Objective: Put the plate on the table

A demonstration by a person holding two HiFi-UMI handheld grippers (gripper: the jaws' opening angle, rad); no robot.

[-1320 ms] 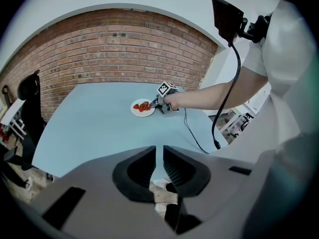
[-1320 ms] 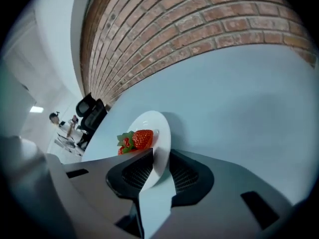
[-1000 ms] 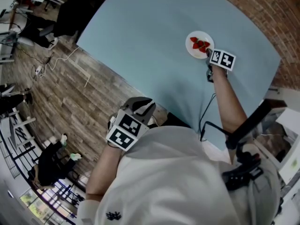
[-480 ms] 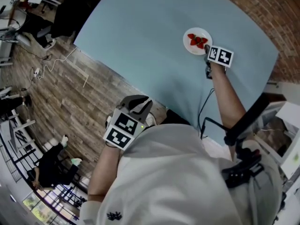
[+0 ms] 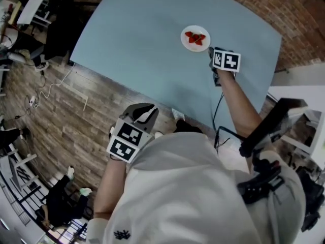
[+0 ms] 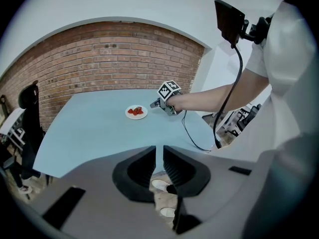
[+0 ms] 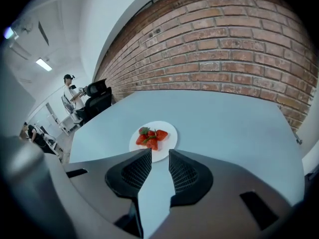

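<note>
As the head view shows, 1 white plate [image 5: 195,42] sits flat on the light-blue bench [image 5: 142,50], toward its far side near the brick wall [image 7: 224,54]. On the plate is a cluster of strawberries [image 7: 151,137]; it looks like 4, but the count isn't certain.

There are 2 claws. The right claw [image 7: 159,154] is held low over the bench, just beside the plate's near rim. Its jaws are spread a moderate gap, with only bare bench and a sliver of rim showing between them, and nothing is pinched. Whether the tips touch the rim can't be told. From above, the right claw [image 5: 212,55] is at arm's reach and points at the plate.

The left claw [image 6: 159,152] is well apart from the plate, back at the person's side and off the bench edge. Its jaws are pressed almost together with only a thin slit between them, and it holds nothing. Through the slit, 2 white shoes [image 6: 160,184] show on the wood floor [image 5: 61,121].

1 black office chair [image 6: 29,108] stands at the bench's left end. 1 person [image 7: 71,92] stands in the background.
</note>
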